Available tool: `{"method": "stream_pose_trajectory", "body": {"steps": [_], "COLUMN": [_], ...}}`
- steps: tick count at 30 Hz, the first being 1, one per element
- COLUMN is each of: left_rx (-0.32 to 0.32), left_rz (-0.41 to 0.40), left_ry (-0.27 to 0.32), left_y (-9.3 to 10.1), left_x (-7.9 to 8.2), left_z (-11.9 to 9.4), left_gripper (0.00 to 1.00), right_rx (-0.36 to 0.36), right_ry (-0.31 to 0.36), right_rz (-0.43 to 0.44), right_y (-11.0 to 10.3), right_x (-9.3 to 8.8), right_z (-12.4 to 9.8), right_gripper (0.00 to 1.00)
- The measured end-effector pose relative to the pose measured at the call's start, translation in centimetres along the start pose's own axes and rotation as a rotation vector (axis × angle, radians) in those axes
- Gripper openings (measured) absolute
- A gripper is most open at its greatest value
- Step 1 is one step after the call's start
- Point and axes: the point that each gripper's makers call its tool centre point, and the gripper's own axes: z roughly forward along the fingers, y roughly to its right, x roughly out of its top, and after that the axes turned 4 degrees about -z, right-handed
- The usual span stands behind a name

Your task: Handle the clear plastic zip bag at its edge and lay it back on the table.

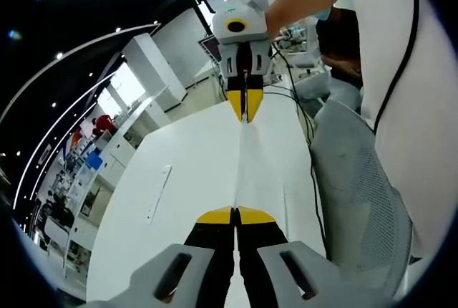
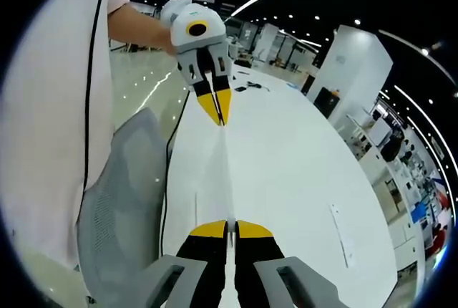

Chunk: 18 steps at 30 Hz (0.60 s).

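My left gripper [image 1: 235,216] and my right gripper [image 2: 225,231] each have their jaws closed on an opposite edge of the clear plastic zip bag [image 1: 242,161], which hangs stretched edge-on between them above the white table [image 1: 172,150]; in the left gripper view the right gripper [image 1: 245,107] pinches the far edge, and in the right gripper view the left gripper [image 2: 215,112] does the same. The chief risk, as I judge it, is slippage: the film is thin and slick, each grip covers only a narrow margin, and any extra pull apart could draw an edge out of one pair of jaws, leaving the bag dangling from a single corner. A second risk is a poor lay-down (lowering one side ahead of the other would probably fold or crease the bag instead of setting it flat). The table beneath looks bare apart from a slim pale strip [image 1: 159,192], well to the side of the bag. A grey mesh chair [image 1: 361,193] stands against the table edge near a person in a white top [image 1: 401,71], and dark cables [image 1: 297,93] trail across the far end; none of these appears to lie under the bag.
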Motion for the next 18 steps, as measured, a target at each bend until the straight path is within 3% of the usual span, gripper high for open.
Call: {"method": "stream_pose_trajectory", "body": {"steps": [18], "left_rx": [0.016], "left_rz": [0.003], "left_ry": [0.004], "left_y": [-0.43], "left_x": [0.25], "left_z": [-0.17], "left_gripper": [0.00], "right_rx": [0.008], "right_ry": [-0.005], "right_rz": [0.029], "right_y": [-0.07], "right_x": [-0.19], "right_z": [0.25], "right_gripper": [0.00]}}
